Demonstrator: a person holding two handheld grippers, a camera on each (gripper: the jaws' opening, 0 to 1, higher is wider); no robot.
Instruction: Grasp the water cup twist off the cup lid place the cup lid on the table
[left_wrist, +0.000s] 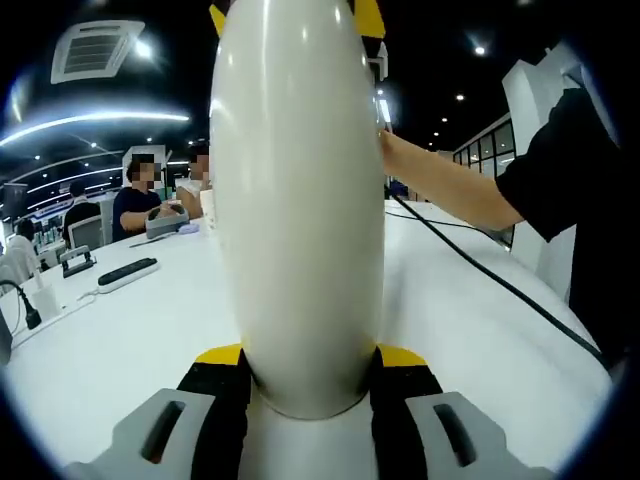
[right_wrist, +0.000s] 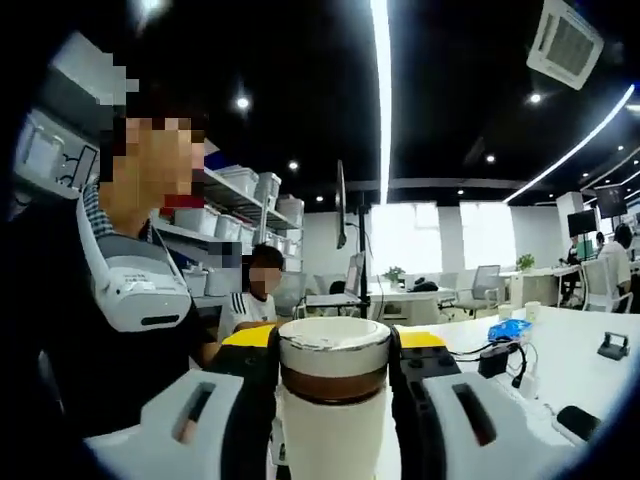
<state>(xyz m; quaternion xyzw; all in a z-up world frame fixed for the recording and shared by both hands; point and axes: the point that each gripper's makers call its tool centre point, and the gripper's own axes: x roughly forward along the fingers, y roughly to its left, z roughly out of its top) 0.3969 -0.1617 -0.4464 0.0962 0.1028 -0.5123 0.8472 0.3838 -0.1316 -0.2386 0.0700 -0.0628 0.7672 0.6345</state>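
Note:
The water cup, a tall smooth white cylinder, rises between my left gripper's jaws, which are shut on its lower body above the white table. At the cup's far end the right gripper's yellow fingertips sit on either side of it. In the right gripper view the cup lid, white with a brown band under it, stands between my right gripper's jaws, which are shut on it. The cup's white body runs down below the band.
A person's bare arm reaches in from the right, and a black cable crosses the table. A long grey device lies at the left, with seated people beyond. A blue item and black gadgets lie on the table.

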